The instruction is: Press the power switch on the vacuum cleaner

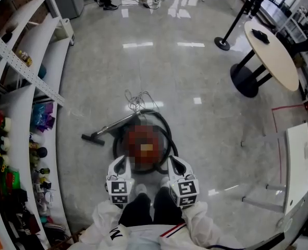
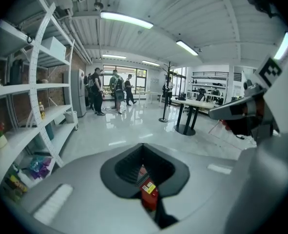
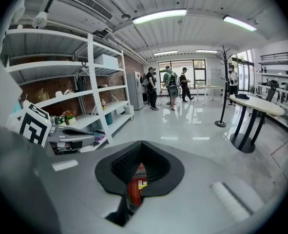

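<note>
Close before the person's legs, the left gripper and right gripper each have their jaws pressed together on nothing, flanking the near side of the red vacuum cleaner. It sits on the glossy floor, with its black hose looped around it and its nozzle lying to the left.

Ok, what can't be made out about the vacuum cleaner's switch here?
Both gripper views: past the shut left gripper and right gripper, only a sliver of the red round vacuum cleaner shows.
Head view: a mosaic patch covers its body; no power switch visible.
</note>
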A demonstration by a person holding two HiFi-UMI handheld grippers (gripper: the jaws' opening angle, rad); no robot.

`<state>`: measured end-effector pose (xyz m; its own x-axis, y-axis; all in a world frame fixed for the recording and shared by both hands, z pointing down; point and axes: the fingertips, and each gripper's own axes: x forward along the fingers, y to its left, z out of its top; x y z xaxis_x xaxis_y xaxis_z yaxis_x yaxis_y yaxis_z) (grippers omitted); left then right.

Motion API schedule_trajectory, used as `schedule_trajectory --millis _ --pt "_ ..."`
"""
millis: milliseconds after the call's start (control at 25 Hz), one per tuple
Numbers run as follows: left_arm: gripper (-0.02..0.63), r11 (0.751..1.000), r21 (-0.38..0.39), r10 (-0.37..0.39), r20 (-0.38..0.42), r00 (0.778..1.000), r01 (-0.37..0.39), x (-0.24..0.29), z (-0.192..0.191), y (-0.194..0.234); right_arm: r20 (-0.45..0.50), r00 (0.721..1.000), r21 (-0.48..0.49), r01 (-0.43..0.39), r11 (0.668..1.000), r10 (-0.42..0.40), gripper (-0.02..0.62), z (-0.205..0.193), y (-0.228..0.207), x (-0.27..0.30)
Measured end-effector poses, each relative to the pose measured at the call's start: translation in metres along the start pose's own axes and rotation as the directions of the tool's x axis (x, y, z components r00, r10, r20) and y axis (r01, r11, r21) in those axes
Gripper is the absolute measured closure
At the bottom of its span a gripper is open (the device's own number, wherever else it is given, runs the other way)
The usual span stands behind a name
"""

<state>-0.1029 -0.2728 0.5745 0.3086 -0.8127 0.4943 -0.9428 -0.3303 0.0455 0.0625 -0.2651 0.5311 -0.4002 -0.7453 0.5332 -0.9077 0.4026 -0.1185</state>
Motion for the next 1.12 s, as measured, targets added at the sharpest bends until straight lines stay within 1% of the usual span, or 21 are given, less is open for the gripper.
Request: schedule_trajectory --millis 160,360,480,680,1120 --pt "0.606 1.000 0.026 0.004 0.065 0.998 -0.006 -0.017 0.032 0.004 0.038 0.999 -0.007 0.012 1.000 -0.012 0.595 0.022 -0.002 -0.012" --pt "0.606 0.999 0.050 0.015 0.116 0.993 -0.021 -0.036 0.060 0.015 0.094 0.995 -0.014 0.029 0.999 -0.028 0.595 0.049 0.000 -0.024" --pt "0.606 0.998 0.054 0.011 0.140 0.990 -0.019 -0.050 0.073 0.015 0.113 0.993 -0.018 0.034 0.999 -0.032 0.595 0.059 0.001 -0.036" --pt "0.606 0.998 0.057 0.005 0.167 0.986 -0.015 -0.070 0.090 0.011 0.148 0.988 -0.017 0.045 0.999 -0.042 0.595 0.073 0.003 -0.055" --pt "0.606 0.996 0.086 -0.017 0.236 0.972 -0.004 -0.086 0.124 0.009 0.222 0.974 -0.019 0.056 0.998 -0.050 0.595 0.098 0.014 -0.069"
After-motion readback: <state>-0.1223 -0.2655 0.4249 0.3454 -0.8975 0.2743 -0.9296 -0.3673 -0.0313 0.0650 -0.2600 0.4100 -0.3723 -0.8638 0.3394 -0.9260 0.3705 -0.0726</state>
